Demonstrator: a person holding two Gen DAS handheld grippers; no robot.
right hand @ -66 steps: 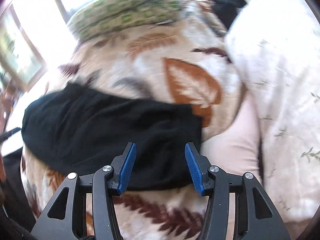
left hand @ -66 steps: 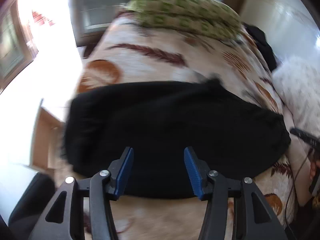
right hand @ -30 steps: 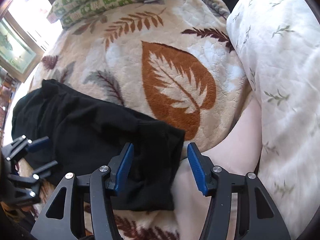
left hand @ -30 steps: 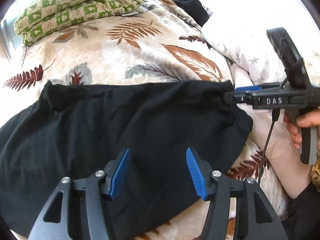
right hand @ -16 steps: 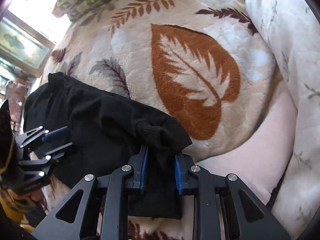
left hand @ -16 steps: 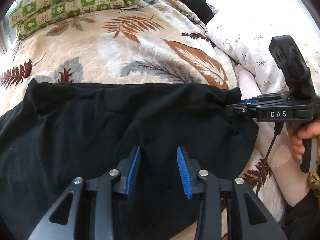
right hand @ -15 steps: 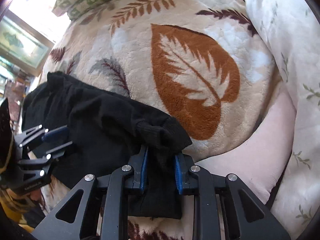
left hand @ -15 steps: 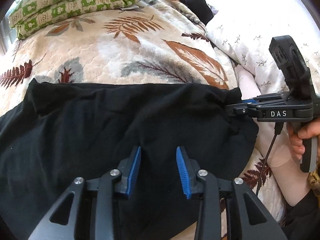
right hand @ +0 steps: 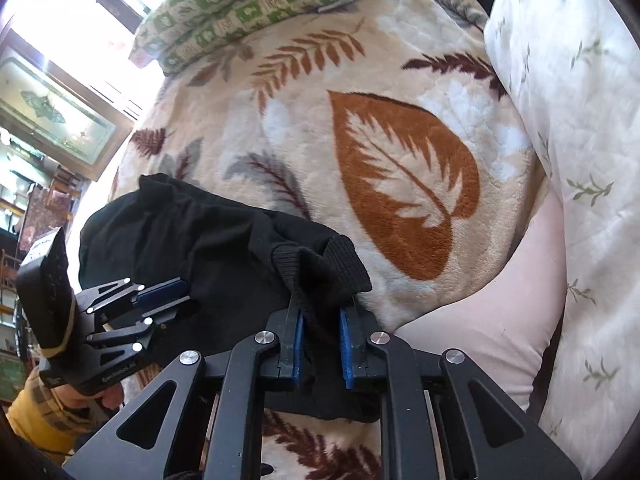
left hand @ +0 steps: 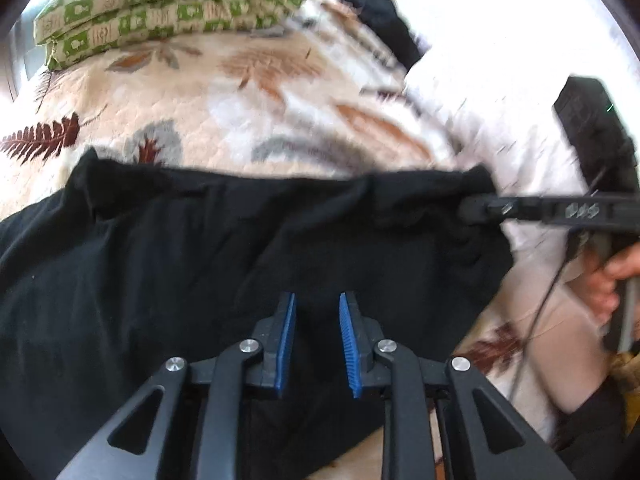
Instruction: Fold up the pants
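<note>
The black pants [left hand: 200, 264] lie spread across a leaf-patterned blanket [left hand: 224, 112] on a bed, filling the middle and the 9 o'clock side of the left wrist view. The left gripper [left hand: 316, 320] sits low over the near part of the pants at 6 o'clock, its blue pads [left hand: 287, 336] drawn to a narrow gap with dark cloth between them; whether the pads actually pinch the cloth cannot be told from this view. In the right wrist view the same gripper [right hand: 160, 300] shows at 8 o'clock, its fingers reaching onto the pants' near edge.

The right gripper [right hand: 322, 320] is closed on the ribbed cuff end of the pants [right hand: 208, 248], which bunches up and over its blue pads [right hand: 344, 340] at 6 o'clock; the fabric is squeezed between them and a fold hangs below. From there the pants run away toward 9 o'clock. In the left wrist view this gripper [left hand: 476, 210] comes in from 3 o'clock, blurred, its tip at the far right corner of the pants, with the person's hand [left hand: 608, 280] on its handle at 4 o'clock.

A green-checked folded quilt [right hand: 248, 4] lies at the far end of the blanket at 12 o'clock. A white sprigged pillow [right hand: 580, 140] stands along 3 o'clock, and a plain pink cushion [right hand: 480, 320] lies just beside the held cuff at 4 o'clock.
</note>
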